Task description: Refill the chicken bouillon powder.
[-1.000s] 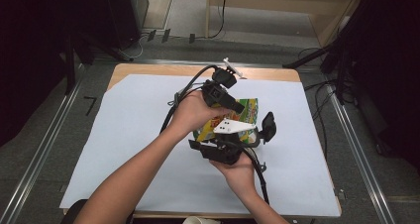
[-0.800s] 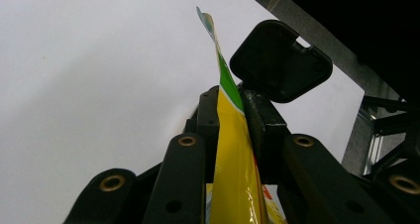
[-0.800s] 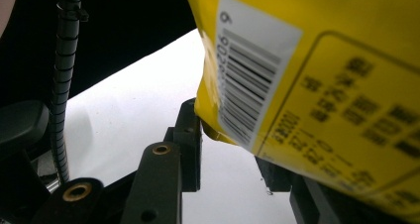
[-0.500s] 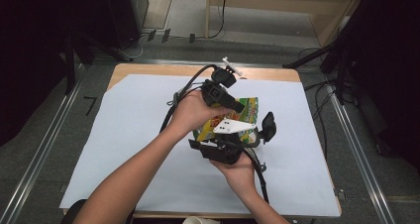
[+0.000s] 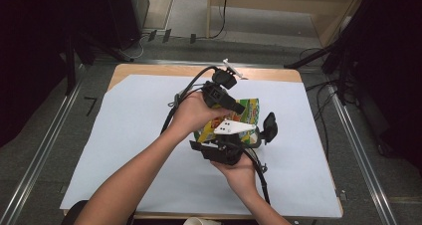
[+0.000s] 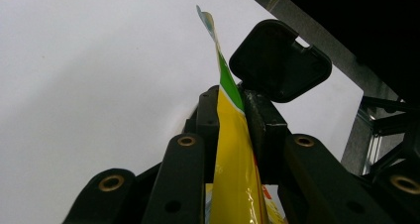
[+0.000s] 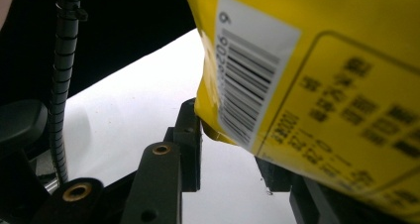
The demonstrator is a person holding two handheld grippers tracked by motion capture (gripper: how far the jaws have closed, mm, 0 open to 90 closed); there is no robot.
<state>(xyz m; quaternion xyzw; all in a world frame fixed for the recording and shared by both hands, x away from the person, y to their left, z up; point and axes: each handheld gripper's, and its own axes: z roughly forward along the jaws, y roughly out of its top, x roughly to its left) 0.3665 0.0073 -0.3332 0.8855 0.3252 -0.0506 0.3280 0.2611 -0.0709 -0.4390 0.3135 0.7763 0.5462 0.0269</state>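
High view: both tongs meet on one snack bag held above the middle of the worktop, which is under a white sheet.
Left tongs: clamped on the bag's thin sealed edge; left gripper view has the yellow-green film pinched flat between the two jaws, tip of the film sticking up past them.
Right tongs: jaws sit either side of the bag's lower corner by the barcode label; right gripper view is too close to show contact, so cannot tell if they are gripping or just bracketing it.
Bag position: between the two tongs, off the sheet, right tongs at its near side, left tongs on top.
Risk 1: film slips out of the left tongs, since the bite is only on a narrow seal strip; any twist would peel it free.
Risk 2: pulling the tongs apart could tear the seal suddenly and dump the contents.
Risk 3: cables trail close to both hands; a snag would jerk the grip.
Room: open sheet on all sides of the tongs; worktop edges and the metal rails beyond are well apart.
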